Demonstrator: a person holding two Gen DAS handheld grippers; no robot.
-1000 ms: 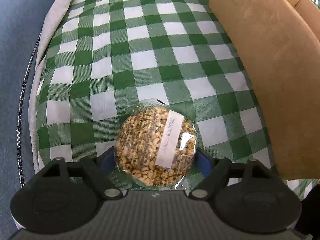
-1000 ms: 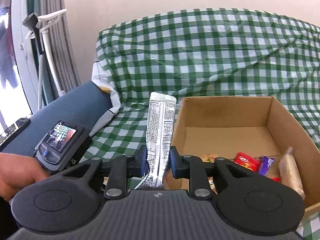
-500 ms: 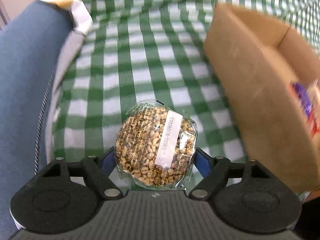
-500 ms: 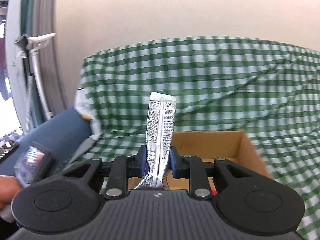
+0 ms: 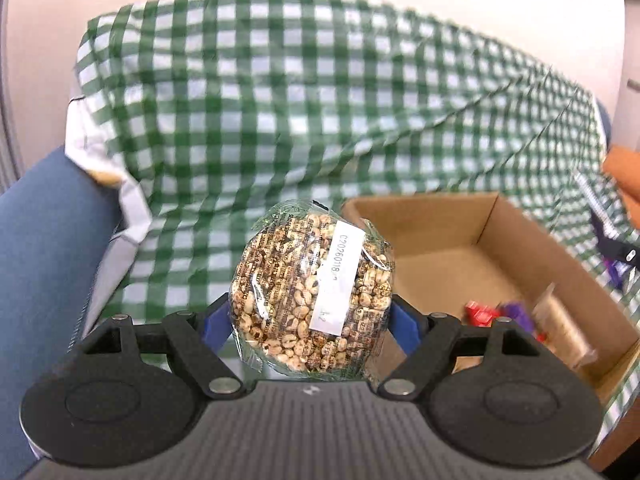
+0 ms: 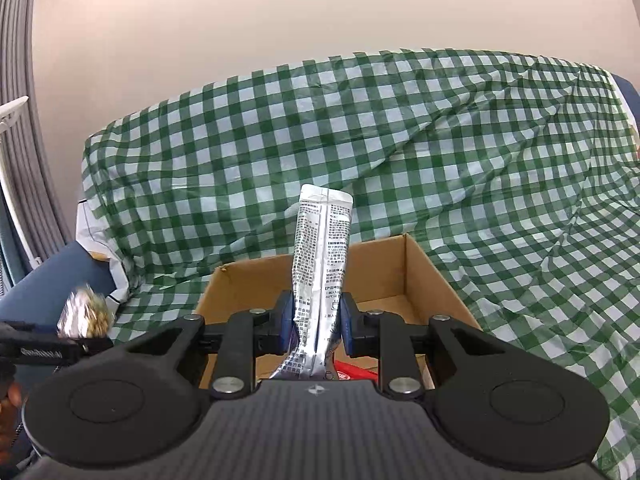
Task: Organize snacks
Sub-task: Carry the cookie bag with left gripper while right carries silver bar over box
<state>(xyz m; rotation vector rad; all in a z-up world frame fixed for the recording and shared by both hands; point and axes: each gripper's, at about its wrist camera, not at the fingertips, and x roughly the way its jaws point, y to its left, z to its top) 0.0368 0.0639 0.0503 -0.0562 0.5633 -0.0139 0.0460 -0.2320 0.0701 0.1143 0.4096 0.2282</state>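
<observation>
While clamped low, silver sachet (image 6: 322, 276) stands upright.

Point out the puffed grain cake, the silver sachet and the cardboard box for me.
puffed grain cake (image 5: 308, 292): left wrist view, middle of the wrapped disc.
silver sachet (image 6: 320, 264): right wrist view, printed face above the pads.
cardboard box (image 5: 436, 220): left wrist view, inner far wall.

Each camera sat close behind its own claw, looking forward along the fingers. The left wrist view faced the cardboard box (image 5: 472, 236) from its left side, looking down into it. The right wrist view faced the same box (image 6: 416, 268) from its near edge. Both shared the box and the checked cloth (image 6: 440, 140) rising behind it.
</observation>
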